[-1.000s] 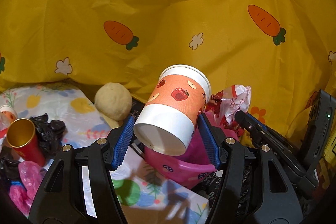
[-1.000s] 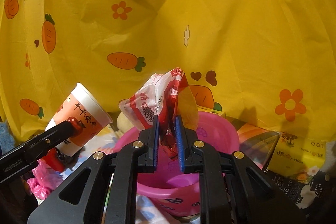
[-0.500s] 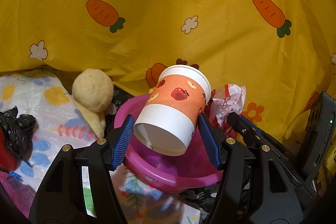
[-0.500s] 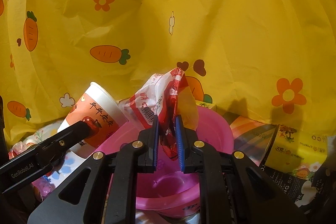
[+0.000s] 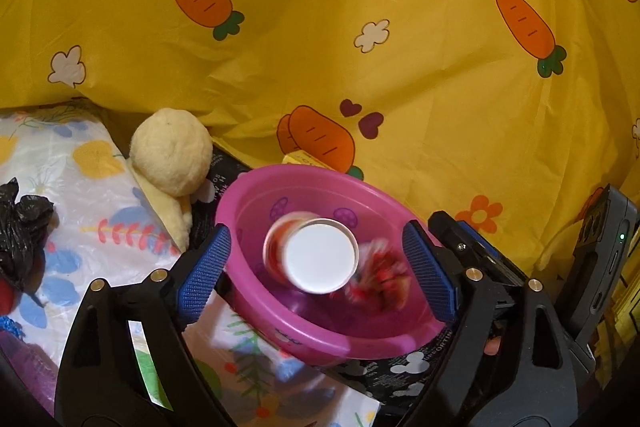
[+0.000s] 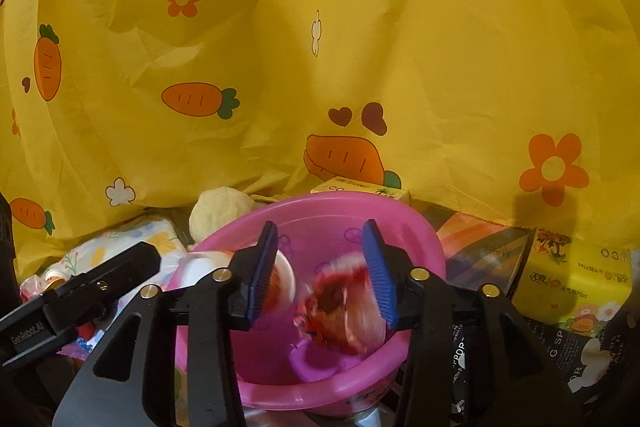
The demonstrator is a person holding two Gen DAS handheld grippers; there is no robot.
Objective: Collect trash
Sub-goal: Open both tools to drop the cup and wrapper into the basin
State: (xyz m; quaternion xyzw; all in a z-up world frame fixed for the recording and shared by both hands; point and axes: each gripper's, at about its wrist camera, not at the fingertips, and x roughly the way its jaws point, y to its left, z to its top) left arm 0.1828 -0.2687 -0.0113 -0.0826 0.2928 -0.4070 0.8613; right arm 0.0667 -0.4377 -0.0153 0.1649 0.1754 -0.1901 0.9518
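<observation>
Change since earlier frame: the paper cup [image 5: 316,255] and the wrapper [image 5: 380,277] have left the pads and now sit, motion-blurred, inside the basin [image 5: 256,183]; before, each was clamped above it.
Backdrop: yellow sheet [image 5: 320,47], thin and creased, printed with orange carrots, flowers and hearts.
Floor cover: glossy white plastic sheet [image 5: 80,195] with a coloured floral print, lying left of the basin.
Basin: round pink plastic, smooth, mushroom prints on its inner wall; it holds 2 pieces of trash, the cup at left and the wrapper at right, plus a small purple object [image 6: 316,363] on its bottom.
Left gripper [image 5: 318,267]: black frame, ribbed blue pads; jaws wide apart and opening, the cup seen between them but touched by neither pad.
Right gripper [image 6: 324,273]: same build; jaws apart and opening, the wrapper below and between them, free of both pads.
Tissue pack [image 6: 572,287]: yellow soft pack, right of the basin.
Plush ball [image 5: 172,151]: cream, fuzzy, rounded, just beside the basin's left rim.
Paper cup: tapered, orange-red print, white base toward the left camera.
Wrapper: crumpled red-and-white film.
Black bag [image 5: 20,227]: crinkled, at the far left.
</observation>
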